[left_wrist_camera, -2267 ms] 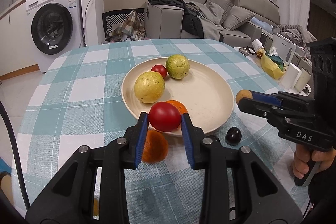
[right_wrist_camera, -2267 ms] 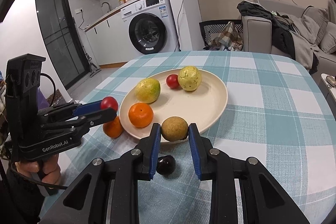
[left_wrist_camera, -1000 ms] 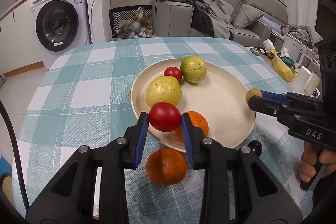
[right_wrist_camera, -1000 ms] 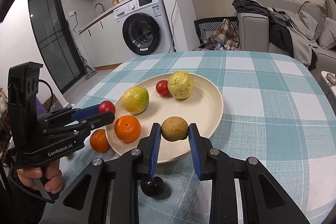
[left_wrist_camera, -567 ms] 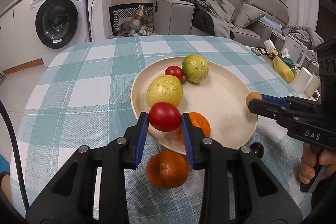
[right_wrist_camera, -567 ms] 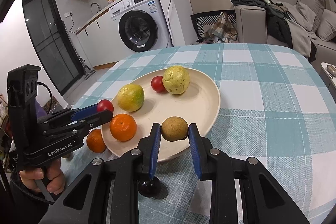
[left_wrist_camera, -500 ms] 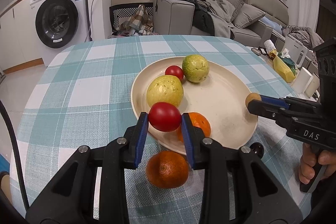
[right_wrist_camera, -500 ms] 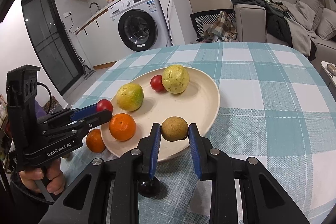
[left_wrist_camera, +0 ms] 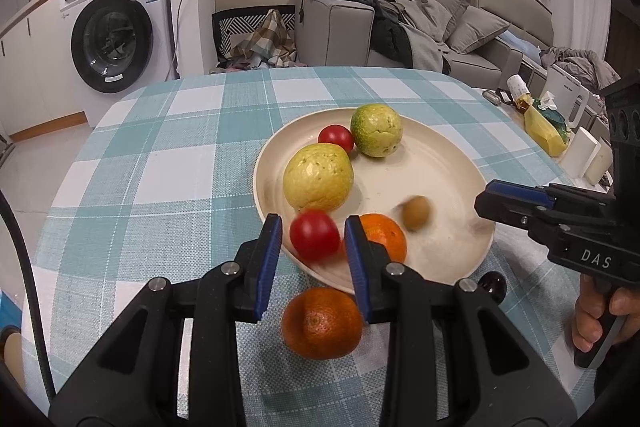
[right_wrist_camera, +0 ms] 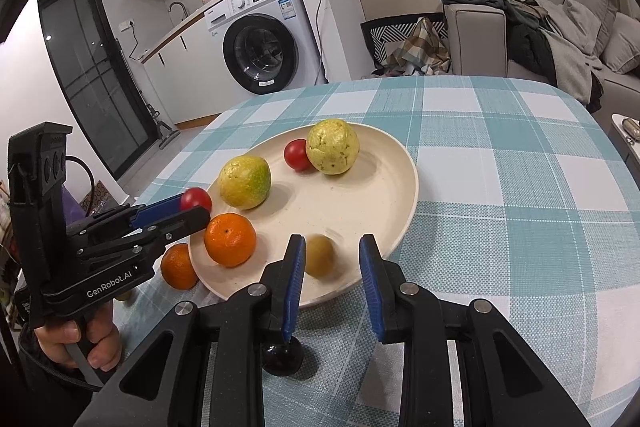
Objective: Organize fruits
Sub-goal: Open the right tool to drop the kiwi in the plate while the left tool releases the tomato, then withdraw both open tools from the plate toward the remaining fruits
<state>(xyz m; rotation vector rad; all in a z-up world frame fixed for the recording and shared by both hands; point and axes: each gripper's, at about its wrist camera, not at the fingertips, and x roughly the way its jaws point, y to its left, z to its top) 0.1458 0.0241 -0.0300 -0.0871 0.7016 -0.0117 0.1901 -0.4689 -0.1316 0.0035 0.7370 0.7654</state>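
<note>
Blurred red tomato (left_wrist_camera: 314, 235) between spread left tool (left_wrist_camera: 313, 251) pads, over plate (left_wrist_camera: 440, 163) near rim, blurred brown kiwi (right_wrist_camera: 319, 255) on plate, loose between spread right tool (right_wrist_camera: 331, 279) pads, orange (left_wrist_camera: 382, 237) on plate beside tomato, second orange (left_wrist_camera: 321, 323) on checked table (left_wrist_camera: 168, 171)

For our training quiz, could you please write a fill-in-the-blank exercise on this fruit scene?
The plate holds ___ yellow-green fruits. One orange lies on the plate; the other orange lies on the checked ___. The right gripper is ___, the brown fruit loose between its fingers.
Missing: two; tablecloth; open.
</note>
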